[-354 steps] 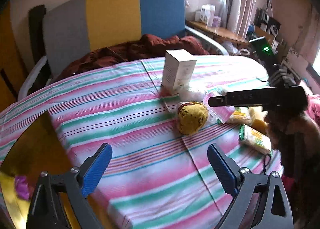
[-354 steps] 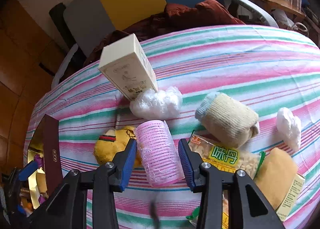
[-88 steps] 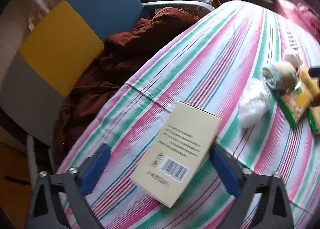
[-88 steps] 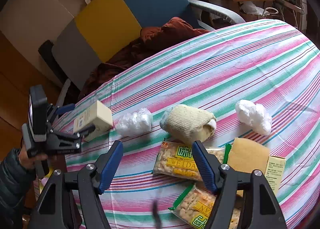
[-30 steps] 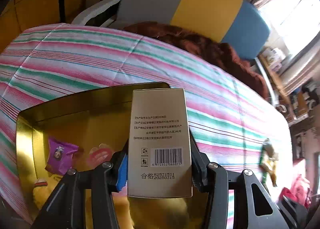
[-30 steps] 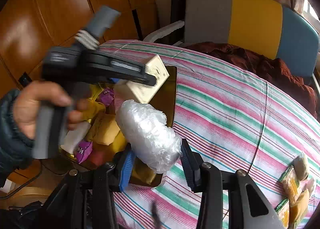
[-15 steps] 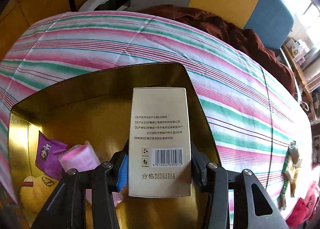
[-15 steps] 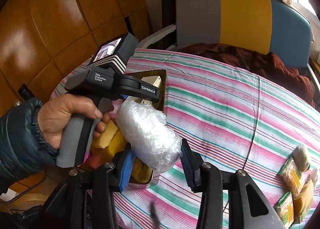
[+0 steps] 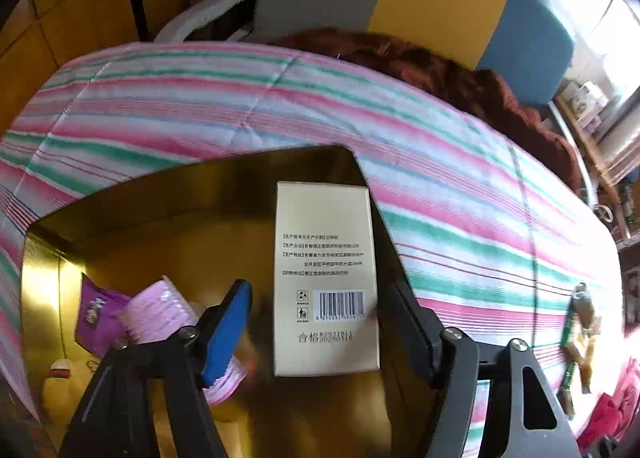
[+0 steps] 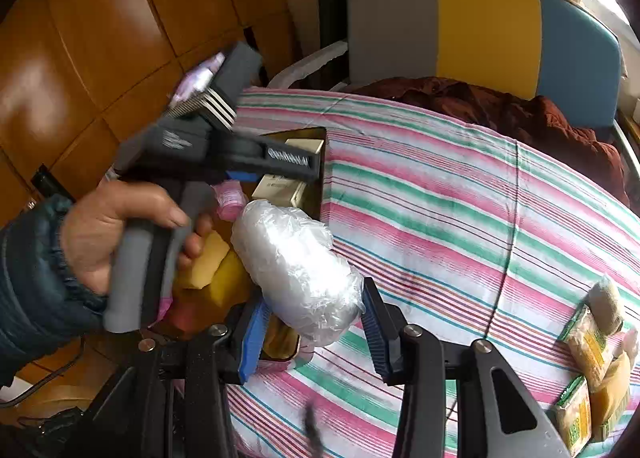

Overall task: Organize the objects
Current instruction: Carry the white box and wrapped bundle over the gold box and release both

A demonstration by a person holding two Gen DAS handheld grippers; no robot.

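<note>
Left gripper [image 9: 310, 334] over the gold tin [image 9: 132, 194] at the table's near-left corner. Cream carton [image 9: 326, 282] lay between the fingers, barcode face up, long axis running straight away from the camera, printed text upright to the lens. Left blue pad [image 9: 226, 332] stood clear of the carton's left edge with a visible gap; the right finger [image 9: 404, 332] lay along the carton's right edge, contact not clear. Fingers were spread, no longer clamping. Half a second earlier both pads pressed the carton's sides over the same tin; the left one had since swung outward. Carton's far end sat near the tin's far-right corner.

In the tin, left of the carton: pink ridged roller [image 9: 160, 314], purple packet [image 9: 98, 318], yellow plush toy [image 9: 66, 386] at the bottom-left edge. Some motion blur in this view.

Right gripper [image 10: 310, 334] was closed on the clear plastic wad [image 10: 298, 270], both blue pads pressed into its lower end. Wad's long axis tilted up and to the left, upper end over the tin's near-right rim. Grip and pose matched the frame half a second before. Left hand [image 10: 116, 230] on the other gripper's grey handle was seen from here, above the tin, blurred.

Striped tablecloth [image 10: 460, 218] covered the table. At its far right edge: snack packets [image 10: 588, 342] and a beige rolled sock [image 10: 606, 304], well apart from the tin. Dark red blanket [image 10: 500, 106] on the grey-yellow-blue chair [image 10: 480, 22] behind.
</note>
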